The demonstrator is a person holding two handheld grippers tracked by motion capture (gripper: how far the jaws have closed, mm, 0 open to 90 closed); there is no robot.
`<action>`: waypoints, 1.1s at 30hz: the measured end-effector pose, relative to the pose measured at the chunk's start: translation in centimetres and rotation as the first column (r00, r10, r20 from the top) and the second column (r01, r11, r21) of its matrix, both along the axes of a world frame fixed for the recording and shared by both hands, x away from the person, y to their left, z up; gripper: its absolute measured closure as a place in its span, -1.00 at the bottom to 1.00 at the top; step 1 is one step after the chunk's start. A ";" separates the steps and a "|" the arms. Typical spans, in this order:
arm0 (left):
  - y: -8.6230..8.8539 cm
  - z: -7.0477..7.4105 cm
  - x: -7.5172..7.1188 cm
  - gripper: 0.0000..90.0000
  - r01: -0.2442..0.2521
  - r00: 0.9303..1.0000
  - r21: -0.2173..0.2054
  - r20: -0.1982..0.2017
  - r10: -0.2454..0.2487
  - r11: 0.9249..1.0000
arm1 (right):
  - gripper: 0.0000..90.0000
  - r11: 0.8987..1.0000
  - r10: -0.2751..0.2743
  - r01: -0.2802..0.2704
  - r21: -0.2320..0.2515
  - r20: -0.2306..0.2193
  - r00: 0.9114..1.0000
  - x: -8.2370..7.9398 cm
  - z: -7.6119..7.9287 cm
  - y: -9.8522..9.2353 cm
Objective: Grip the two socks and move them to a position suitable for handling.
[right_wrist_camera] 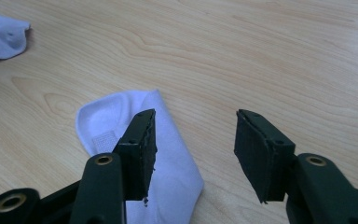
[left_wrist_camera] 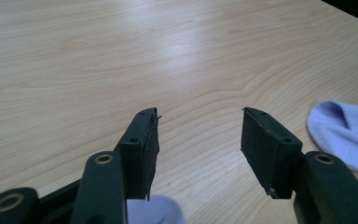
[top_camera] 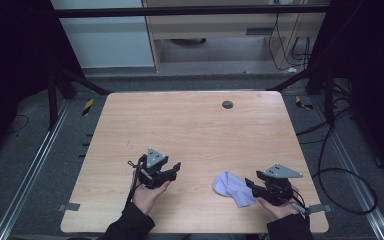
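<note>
High view: wooden surface (top_camera: 195,130); pale lilac sock (top_camera: 232,187) at 5 o'clock, beside right gripper (top_camera: 252,185); left gripper (top_camera: 175,170) at 7 o'clock.
Left gripper view: jaws released, sock (left_wrist_camera: 347,133) at 3 o'clock.
Right gripper view: jaws released above sock (right_wrist_camera: 168,154).

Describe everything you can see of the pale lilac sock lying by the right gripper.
The pale lilac fabric sock lies limp and flat, folded over itself, on the light wooden table near its front edge. Soft knit, rounded end, small woven patch inside. The right gripper, jaws open, hovers at its edge; whether it touches is unclear.
</note>
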State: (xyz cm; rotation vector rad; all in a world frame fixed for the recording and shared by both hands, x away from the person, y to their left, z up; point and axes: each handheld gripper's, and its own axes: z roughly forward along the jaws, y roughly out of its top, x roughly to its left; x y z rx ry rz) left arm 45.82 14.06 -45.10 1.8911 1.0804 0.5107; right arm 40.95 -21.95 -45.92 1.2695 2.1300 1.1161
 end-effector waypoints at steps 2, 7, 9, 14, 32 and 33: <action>-0.7 0.1 -0.1 0.02 0.012 1.000 -0.004 0.003 -0.012 1.000 | 0.10 1.000 0.009 -0.009 -0.006 0.000 1.000 -0.1 0.0 0.0; -2.1 0.0 -0.2 0.02 0.031 0.999 0.014 0.011 -0.031 0.999 | 0.13 0.999 0.028 -0.028 -0.021 -0.018 0.999 -0.3 -0.3 0.2; -2.7 -0.2 -0.2 0.02 0.038 0.999 0.008 0.011 -0.038 0.999 | 0.13 0.999 0.028 -0.028 -0.020 -0.028 0.999 -0.4 -0.4 0.3; -3.9 -0.7 -0.3 0.04 0.054 0.999 0.011 -0.001 -0.054 0.998 | 0.17 0.998 0.049 -0.050 -0.026 -0.035 0.998 -0.7 -0.6 0.6; -8.6 -2.5 -1.1 0.20 0.147 0.989 0.065 -0.041 -0.145 0.987 | 0.36 0.988 0.133 -0.140 -0.064 -0.110 0.985 -2.2 -2.0 2.1; -8.8 -2.6 -1.1 0.20 0.151 0.988 0.070 -0.044 -0.148 0.986 | 0.36 0.988 0.133 -0.140 -0.064 -0.110 0.985 -2.2 -2.0 2.1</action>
